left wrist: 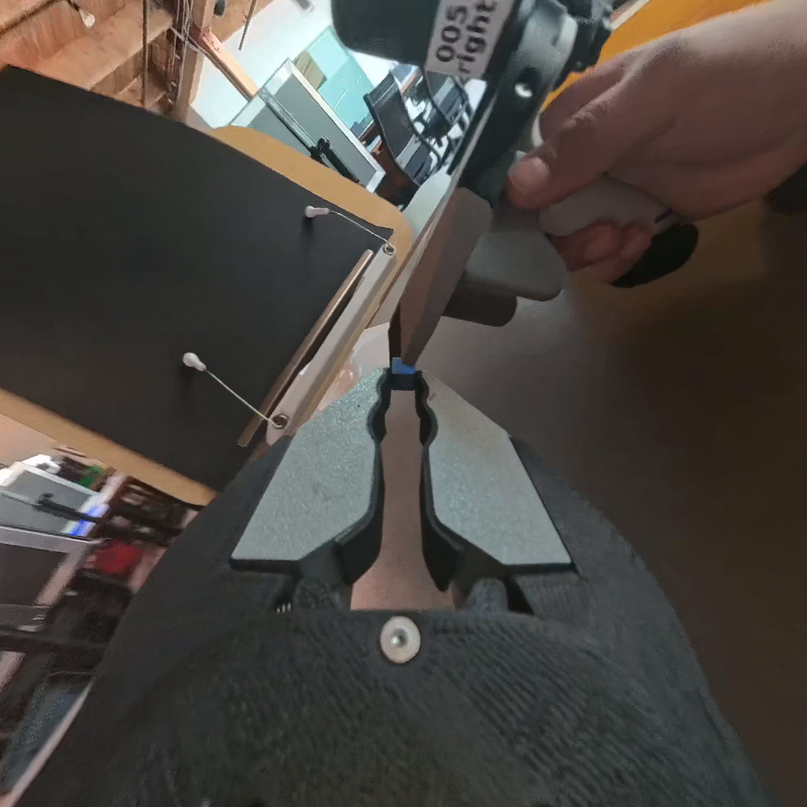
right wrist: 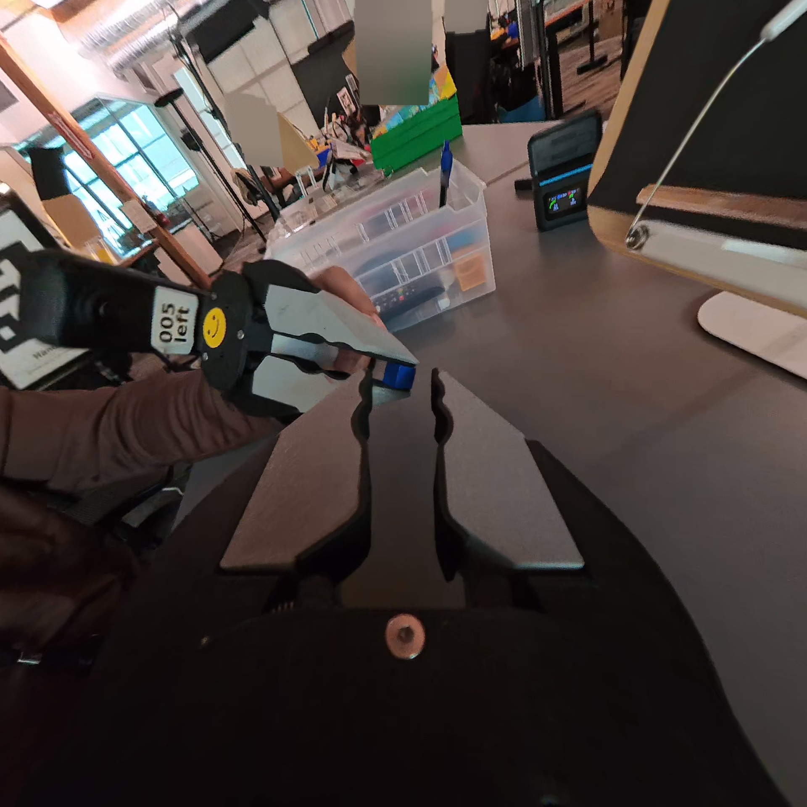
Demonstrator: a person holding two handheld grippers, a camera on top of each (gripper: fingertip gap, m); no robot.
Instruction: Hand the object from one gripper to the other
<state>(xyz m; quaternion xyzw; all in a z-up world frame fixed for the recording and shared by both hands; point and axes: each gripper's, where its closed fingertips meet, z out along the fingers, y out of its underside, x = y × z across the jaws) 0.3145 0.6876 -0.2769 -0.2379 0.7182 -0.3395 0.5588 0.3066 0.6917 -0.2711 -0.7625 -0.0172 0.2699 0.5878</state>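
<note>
A small blue block [left wrist: 401,366] is pinched between the tips of my left gripper [left wrist: 402,379], which is shut on it. My right gripper [left wrist: 404,349] comes down from above, seen edge-on, with its tips at the block's top. In the right wrist view my right gripper [right wrist: 399,382] is open, and the blue block [right wrist: 397,376] sits between its fingertips, closer to the left finger. The left gripper [right wrist: 410,376] reaches in from the left, holding the block. Both grippers are held above a grey table [right wrist: 611,393].
A black board with a wooden rim, pins and wires [left wrist: 131,240] stands close on the left; in the right wrist view it [right wrist: 698,109] is at the right over a white base [right wrist: 764,332]. A clear plastic organiser box [right wrist: 393,244] and a black device with a screen [right wrist: 563,174] stand farther back. Both grippers' tips are close together, under 4 cm apart.
</note>
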